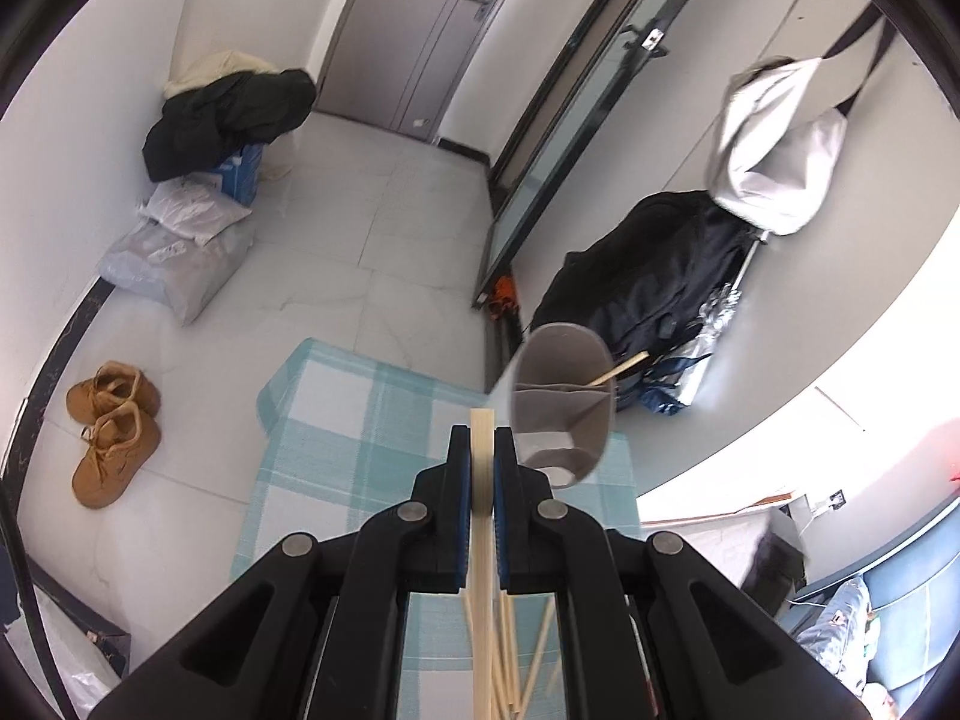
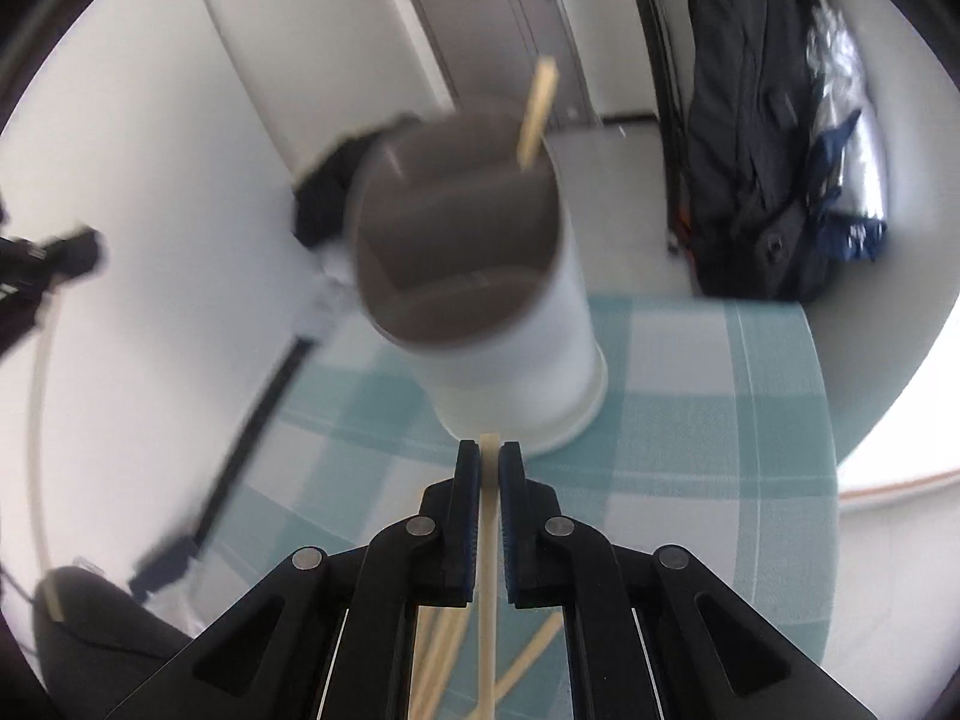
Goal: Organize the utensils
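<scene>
One utensil holder, two boots, one backpack.

This is a home, near the entrance. Far beyond the fingers a grey door closes a tiled floor. Left of the fingers stand brown boots; to the right a backpack leans under a hanging white bag.

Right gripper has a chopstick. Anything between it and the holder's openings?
Nothing visible. The right gripper is shut on a chopstick, and only bare tablecloth lies before the holder. One chopstick already stands in the far compartment; the nearer ones look free.
</scene>
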Demonstrator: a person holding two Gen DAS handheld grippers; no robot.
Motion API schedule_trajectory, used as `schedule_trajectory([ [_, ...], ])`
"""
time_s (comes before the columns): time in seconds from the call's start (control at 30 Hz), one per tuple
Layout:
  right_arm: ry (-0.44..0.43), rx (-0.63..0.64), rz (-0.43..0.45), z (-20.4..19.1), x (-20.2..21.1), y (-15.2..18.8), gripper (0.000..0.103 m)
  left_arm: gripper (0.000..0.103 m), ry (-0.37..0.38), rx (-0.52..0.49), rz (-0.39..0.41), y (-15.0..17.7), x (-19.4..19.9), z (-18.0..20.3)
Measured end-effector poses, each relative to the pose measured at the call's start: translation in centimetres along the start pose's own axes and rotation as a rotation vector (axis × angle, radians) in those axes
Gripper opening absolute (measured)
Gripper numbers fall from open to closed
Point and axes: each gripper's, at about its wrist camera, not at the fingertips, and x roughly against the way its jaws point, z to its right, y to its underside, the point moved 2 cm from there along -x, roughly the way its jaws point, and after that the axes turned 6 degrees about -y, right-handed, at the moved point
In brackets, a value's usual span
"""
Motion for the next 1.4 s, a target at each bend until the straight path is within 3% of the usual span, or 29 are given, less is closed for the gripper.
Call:
schedule_trajectory([
  [0.2,-0.03,0.097,0.165,-3.1,4.2,-0.7,0.006,0.002,0.038,-0.02,0.091,0.5,2.1,2.1],
  [0.3,-0.021,0.137,0.193,-4.7,5.2,-0.5,0.006,0.002,0.04,-0.03,0.159,0.6,2.9,3.0],
  [0.53,-0.033,0.11,0.268,-3.5,7.6,-0.2,0.005,0.002,0.038,-0.103,0.327,1.3,3.9,5.1],
  [0.67,-0.045,0.11,0.307,-3.8,9.2,-1.3,0.005,0.002,0.032,-0.105,0.382,0.4,3.6,5.7],
  [0.83,-0.061,0.131,0.364,-4.5,11.2,-4.4,0.006,0.002,0.016,-0.117,0.454,-2.0,3.4,6.6],
  [1.07,-0.082,0.168,0.444,-5.4,12.8,-12.2,0.006,0.002,0.021,-0.127,0.568,-6.7,1.7,7.5],
  [1.2,-0.063,0.168,0.48,-5.1,11.5,-16.7,0.006,0.002,0.016,-0.151,0.634,-8.4,-0.1,7.9],
  [1.4,-0.053,0.133,0.513,-3.4,8.3,-19.8,0.006,0.002,0.025,-0.204,0.659,-9.5,-3.5,8.4],
])
